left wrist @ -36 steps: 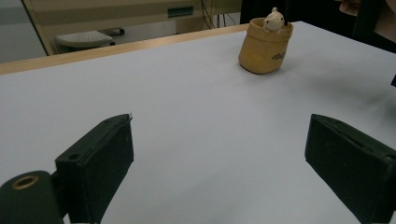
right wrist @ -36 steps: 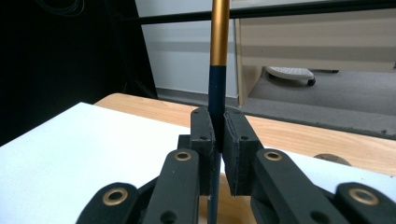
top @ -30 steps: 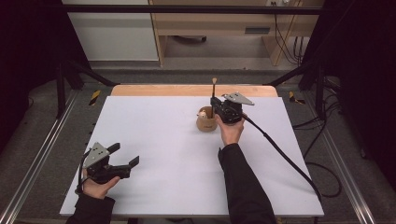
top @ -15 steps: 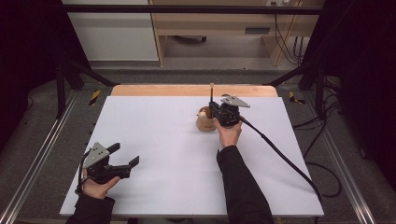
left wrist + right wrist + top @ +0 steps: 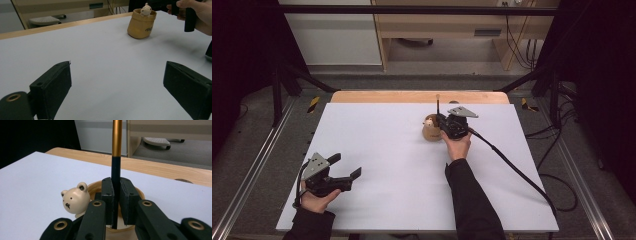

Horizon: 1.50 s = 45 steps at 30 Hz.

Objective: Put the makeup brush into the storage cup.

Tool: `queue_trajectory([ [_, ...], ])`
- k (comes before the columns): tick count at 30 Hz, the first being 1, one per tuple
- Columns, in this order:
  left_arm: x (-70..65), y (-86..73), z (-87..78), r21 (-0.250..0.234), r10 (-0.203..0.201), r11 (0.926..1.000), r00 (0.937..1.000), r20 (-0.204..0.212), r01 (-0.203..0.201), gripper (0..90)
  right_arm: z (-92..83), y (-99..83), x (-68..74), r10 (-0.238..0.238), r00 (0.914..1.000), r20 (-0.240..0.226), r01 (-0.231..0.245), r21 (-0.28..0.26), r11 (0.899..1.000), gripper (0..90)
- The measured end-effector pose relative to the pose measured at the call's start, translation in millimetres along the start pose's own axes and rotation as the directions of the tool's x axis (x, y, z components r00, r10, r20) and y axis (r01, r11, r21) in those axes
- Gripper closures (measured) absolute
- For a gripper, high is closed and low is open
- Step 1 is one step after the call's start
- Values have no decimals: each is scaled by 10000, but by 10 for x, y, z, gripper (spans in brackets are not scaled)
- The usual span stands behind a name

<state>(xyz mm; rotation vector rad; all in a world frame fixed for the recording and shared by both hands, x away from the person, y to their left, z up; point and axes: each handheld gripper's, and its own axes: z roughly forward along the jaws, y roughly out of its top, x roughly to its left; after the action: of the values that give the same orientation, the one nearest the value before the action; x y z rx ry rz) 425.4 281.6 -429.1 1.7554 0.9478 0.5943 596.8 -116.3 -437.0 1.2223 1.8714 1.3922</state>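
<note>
A tan pen holder (image 5: 429, 133) with a small cream bear (image 5: 74, 200) on its rim stands at the back middle of the white table (image 5: 392, 150). My right gripper (image 5: 439, 120) hangs just above the holder's mouth (image 5: 96, 185), shut on a black pen with a gold upper half (image 5: 116, 145), which stands upright with its lower end inside the holder. The pen (image 5: 438, 104) sticks up above the gripper. Near the front left corner my left gripper (image 5: 346, 165) rests open with nothing between its jaws; its own view faces the holder (image 5: 141, 25) and the bear (image 5: 146, 9).
A wooden strip (image 5: 412, 96) runs along the table's far edge. Metal rails (image 5: 257, 165) flank both sides. The right gripper's cable (image 5: 512, 167) trails across the right of the table and off its edge. A cabinet (image 5: 332, 35) stands beyond.
The right gripper and the pen have sunk slightly and shifted a little left over the holder. The left gripper has stayed put.
</note>
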Motion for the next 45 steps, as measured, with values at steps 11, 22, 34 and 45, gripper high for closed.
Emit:
queue_trajectory([
  [11, -8, -4, 9, 1, -24, 10000, 10000, -7, 24, 76, -206, 77, 5, -83, 9999, -133, 79, -290, 9995, 776],
  [22, -11, -4, 10, 16, -26, 10000, 10000, 26, 26, 75, -547, 155, 20, -225, 9973, -697, 195, -444, 9988, 602],
  [34, -17, -5, 10, 43, -19, 10000, 10000, 11, 19, 75, -902, 162, 35, -390, 9935, -1074, 344, -448, 9984, 301],
  [45, -19, -10, 17, 64, -30, 10000, 10000, 3, 30, 75, -1164, 68, 35, -571, 9877, -1456, 525, -354, 9980, 151],
])
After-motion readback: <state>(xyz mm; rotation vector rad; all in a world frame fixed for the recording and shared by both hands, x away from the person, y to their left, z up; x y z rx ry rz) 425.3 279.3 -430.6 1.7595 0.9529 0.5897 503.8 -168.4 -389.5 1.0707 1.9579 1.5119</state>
